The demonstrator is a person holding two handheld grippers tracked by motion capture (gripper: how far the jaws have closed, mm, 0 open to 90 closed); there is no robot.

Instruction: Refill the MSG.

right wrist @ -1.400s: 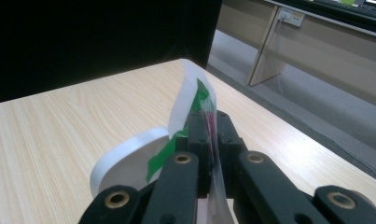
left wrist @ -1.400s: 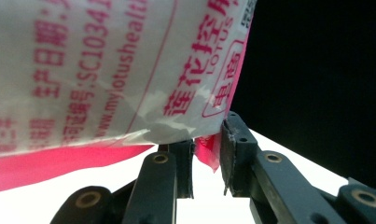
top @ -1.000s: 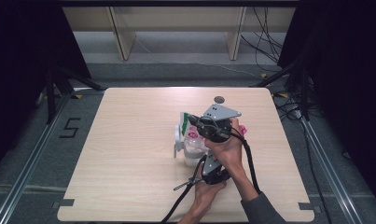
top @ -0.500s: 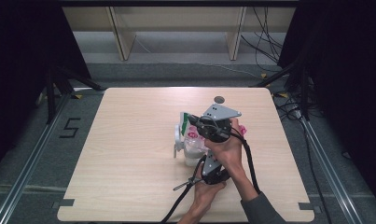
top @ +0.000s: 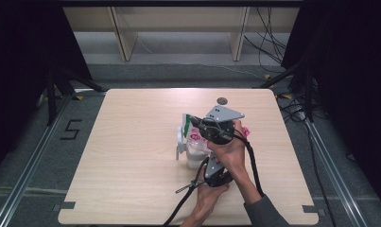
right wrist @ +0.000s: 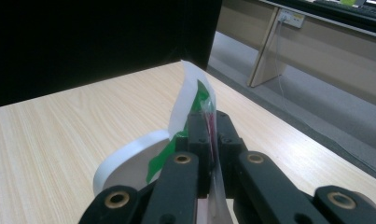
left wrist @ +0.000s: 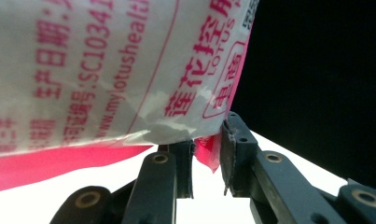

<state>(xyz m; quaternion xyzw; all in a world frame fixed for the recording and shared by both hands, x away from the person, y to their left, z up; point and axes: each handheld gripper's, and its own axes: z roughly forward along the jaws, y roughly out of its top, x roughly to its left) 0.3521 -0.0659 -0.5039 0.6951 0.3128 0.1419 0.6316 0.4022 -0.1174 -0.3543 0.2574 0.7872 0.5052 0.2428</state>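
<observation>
A plastic packet (top: 190, 123), white with pink print and a green edge, hangs above a white cup (top: 194, 153) right of the table's middle. My right gripper (top: 203, 126), the one with the grey plate, holds the packet's top. In the right gripper view its jaws (right wrist: 212, 123) are shut on the green and white edge of the packet (right wrist: 193, 93), and the cup's rim (right wrist: 129, 158) curves below. My left gripper (top: 212, 165) comes up from underneath. In its own view the left gripper (left wrist: 206, 140) pinches a pink corner of the packet (left wrist: 106, 70).
A small dark disc (top: 221, 100) lies on the wooden table (top: 131, 156) near its far edge. Black cables (top: 186, 201) trail from the grippers toward the near edge. A light shelf unit (top: 178, 28) stands on the floor beyond the table.
</observation>
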